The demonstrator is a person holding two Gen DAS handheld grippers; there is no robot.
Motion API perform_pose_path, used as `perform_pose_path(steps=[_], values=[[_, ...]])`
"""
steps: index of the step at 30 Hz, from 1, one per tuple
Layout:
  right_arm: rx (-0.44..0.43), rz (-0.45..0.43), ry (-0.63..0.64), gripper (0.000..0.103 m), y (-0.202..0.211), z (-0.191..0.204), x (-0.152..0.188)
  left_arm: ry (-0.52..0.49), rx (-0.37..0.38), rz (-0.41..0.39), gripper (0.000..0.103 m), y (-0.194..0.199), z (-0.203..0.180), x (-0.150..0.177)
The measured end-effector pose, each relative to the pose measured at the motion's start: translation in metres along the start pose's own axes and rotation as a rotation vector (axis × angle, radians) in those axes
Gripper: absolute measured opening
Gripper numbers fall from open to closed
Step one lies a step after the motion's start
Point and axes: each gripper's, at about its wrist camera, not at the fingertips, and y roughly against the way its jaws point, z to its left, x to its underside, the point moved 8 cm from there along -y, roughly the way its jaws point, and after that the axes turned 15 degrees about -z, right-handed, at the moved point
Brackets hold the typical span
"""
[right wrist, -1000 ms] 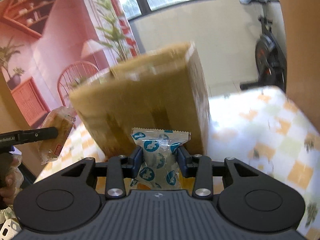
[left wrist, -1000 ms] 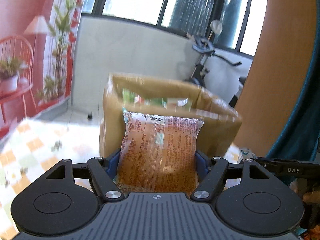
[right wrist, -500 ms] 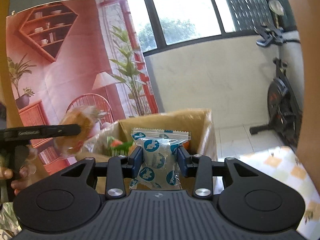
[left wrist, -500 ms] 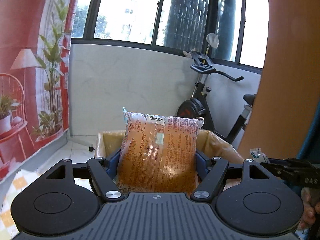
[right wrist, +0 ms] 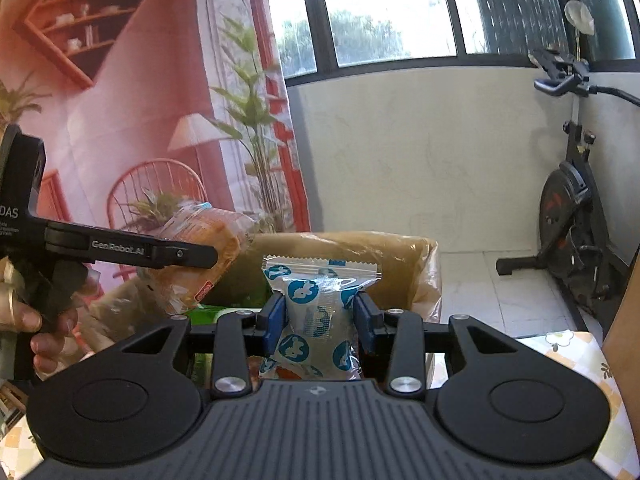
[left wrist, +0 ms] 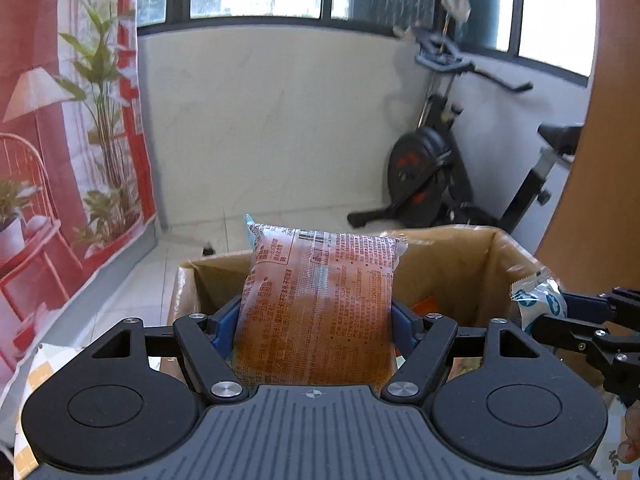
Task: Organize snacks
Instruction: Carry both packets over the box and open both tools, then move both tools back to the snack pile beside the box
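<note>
We have both hands up over the cardboard box (left wrist: 448, 264), our landmark here. Our left gripper (left wrist: 316, 316) is clamped on the orange snack packet (left wrist: 320, 304), holding it upright above the box's open top. Our right gripper (right wrist: 320, 316) pinches the small white packet with blue prints (right wrist: 318, 304), also above the box, toward its right side. Inside the box we glimpse green wrappers (right wrist: 216, 312). An exercise bike (right wrist: 576, 216) stands beyond the box.
</note>
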Motion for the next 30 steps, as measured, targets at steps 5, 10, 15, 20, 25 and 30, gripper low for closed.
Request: perform_pose_path(steps=[5,10,15,20,25,30], values=[[0.011,0.025,0.003,0.040,-0.014,-0.005,0.009,-0.014,-0.021,0.013,0.078,-0.001,0.006,-0.001],[0.047,0.049,0.050,0.043,-0.026,-0.007,0.016,0.005,-0.013,-0.014,0.087,0.008,0.009,-0.011],[0.052,0.026,0.050,0.051,-0.018,-0.006,0.013,0.035,-0.019,-0.045,0.087,0.017,0.013,-0.024],[0.053,0.007,0.035,0.051,-0.003,-0.002,0.008,0.099,-0.026,-0.094,0.086,0.040,0.023,-0.033],[0.054,-0.030,0.017,0.051,0.020,0.006,0.002,0.116,-0.019,-0.142,0.086,0.074,0.026,-0.031],[0.056,-0.075,0.008,0.051,0.044,0.018,0.002,0.096,-0.048,-0.174,0.086,0.104,0.034,-0.021]])
